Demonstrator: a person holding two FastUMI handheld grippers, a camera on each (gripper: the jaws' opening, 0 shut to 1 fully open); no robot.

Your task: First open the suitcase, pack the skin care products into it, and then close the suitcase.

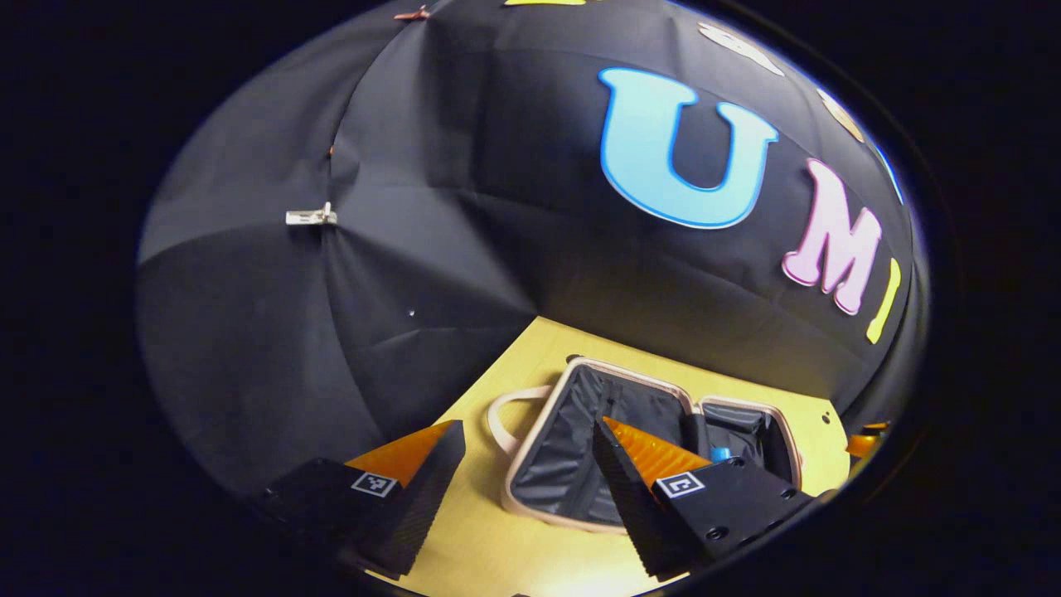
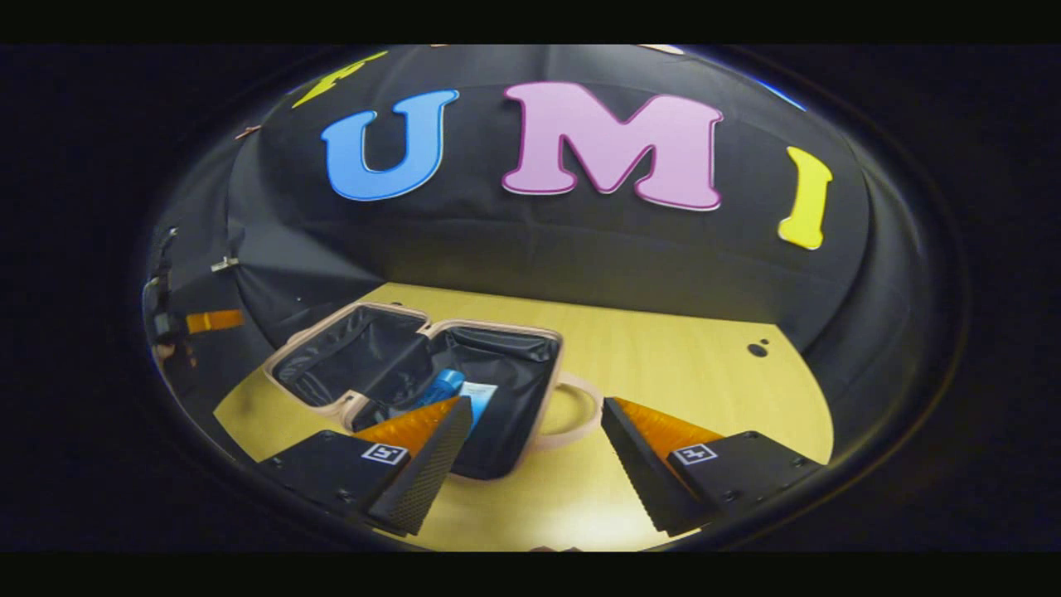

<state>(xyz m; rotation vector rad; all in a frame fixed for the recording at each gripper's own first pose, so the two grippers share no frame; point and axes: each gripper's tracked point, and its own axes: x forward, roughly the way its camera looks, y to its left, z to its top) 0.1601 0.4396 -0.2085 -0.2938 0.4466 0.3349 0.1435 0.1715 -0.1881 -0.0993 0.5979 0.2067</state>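
Both grippers, left [image 1: 530,473] and right [image 2: 539,452], hang wide and empty over the counter [image 2: 663,356]. The suitcase [image 2: 348,348] lies open flat at the left; a blue-capped bottle [image 2: 443,385] and a pale packet [image 2: 481,396] sit in its right half. To close, I'd lift one half by its rim, keeping products clear of the seam.

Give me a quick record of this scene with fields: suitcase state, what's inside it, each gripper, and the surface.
suitcase: open, both halves lying flat on the table, dark lining showing
contents: blue bottle and a pale flat item in the half nearer the right gripper
left gripper: open, empty, above the table by the suitcase
right gripper: open, empty
table: yellow wood
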